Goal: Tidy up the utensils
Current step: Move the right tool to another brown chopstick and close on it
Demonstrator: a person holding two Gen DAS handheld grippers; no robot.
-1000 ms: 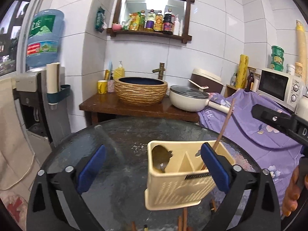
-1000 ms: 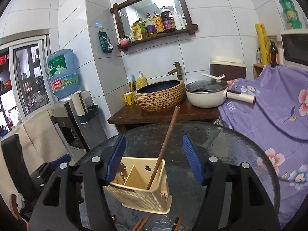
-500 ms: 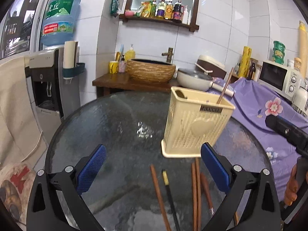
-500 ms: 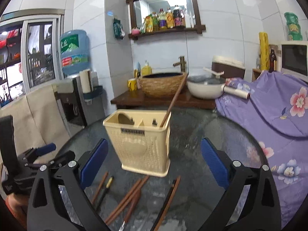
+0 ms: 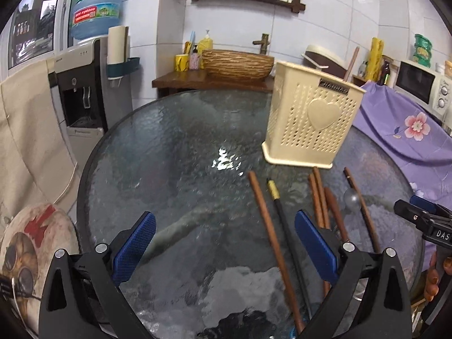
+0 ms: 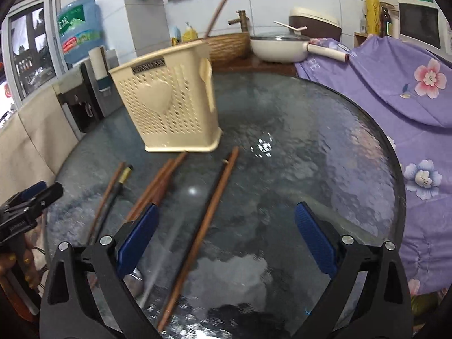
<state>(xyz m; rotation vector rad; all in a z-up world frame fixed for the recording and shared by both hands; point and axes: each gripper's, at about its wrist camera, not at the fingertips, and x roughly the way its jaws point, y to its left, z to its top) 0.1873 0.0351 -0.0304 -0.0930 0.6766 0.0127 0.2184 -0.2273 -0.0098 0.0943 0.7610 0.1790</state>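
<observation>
Since lowered, both grippers nearer chopsticks [image 6: 207,220].

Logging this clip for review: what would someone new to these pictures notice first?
A cream perforated utensil holder with a heart on its side stands on the round glass table, one brown chopstick poking out of its top. In front of it, loose chopsticks and a black stick with a gold band lie scattered on the glass. Both tools, left and right, hang open above them, holding nothing.
</observation>
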